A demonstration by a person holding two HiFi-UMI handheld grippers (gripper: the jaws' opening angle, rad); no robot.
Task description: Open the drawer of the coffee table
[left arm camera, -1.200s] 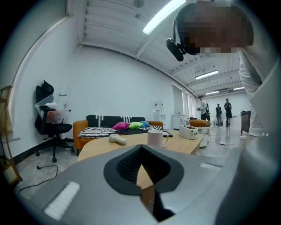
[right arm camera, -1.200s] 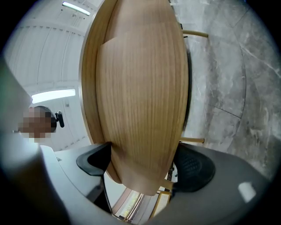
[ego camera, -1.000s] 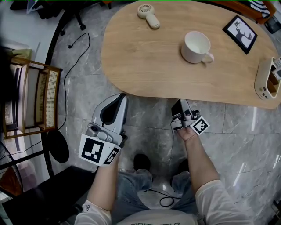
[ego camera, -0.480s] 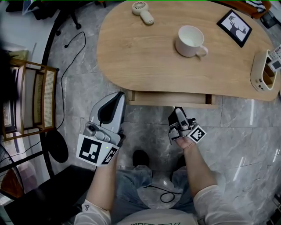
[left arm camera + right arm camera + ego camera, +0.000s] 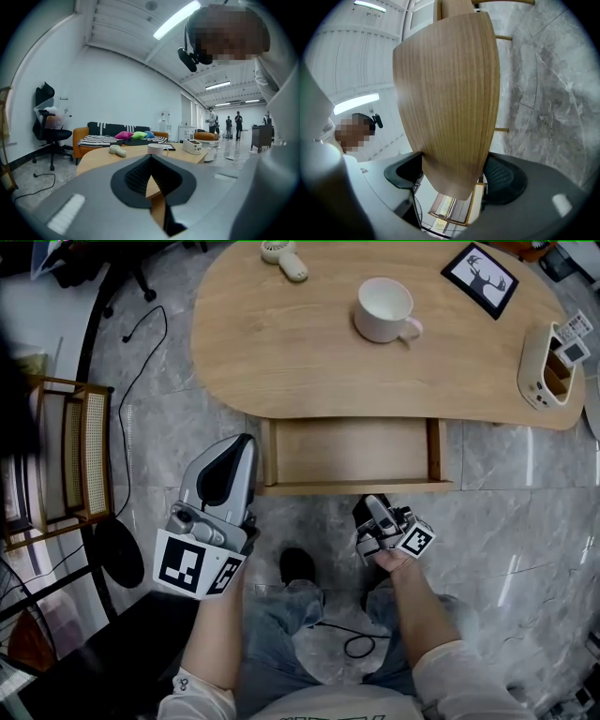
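The oval wooden coffee table (image 5: 309,352) has its drawer (image 5: 352,451) pulled out toward me, and the inside shows bare wood. My right gripper (image 5: 372,505) is shut on the drawer's front panel (image 5: 352,487) near its middle. In the right gripper view the wooden front panel (image 5: 450,93) fills the gap between the two pads of the right gripper (image 5: 454,176). My left gripper (image 5: 242,448) hangs beside the drawer's left corner, apart from it, with its jaws together and nothing held. The left gripper (image 5: 150,161) points over the table top (image 5: 101,157).
On the table stand a white mug (image 5: 382,310), a hand-held fan (image 5: 284,259), a framed deer picture (image 5: 480,275) and a white organiser box (image 5: 541,367). A rattan chair (image 5: 66,460) stands at the left. My shoe (image 5: 298,568) and a cable (image 5: 352,652) are on the marble floor.
The drawer has slid out from under the table top toward me, with the right gripper drawing back on its front panel. The left gripper has hardly moved.
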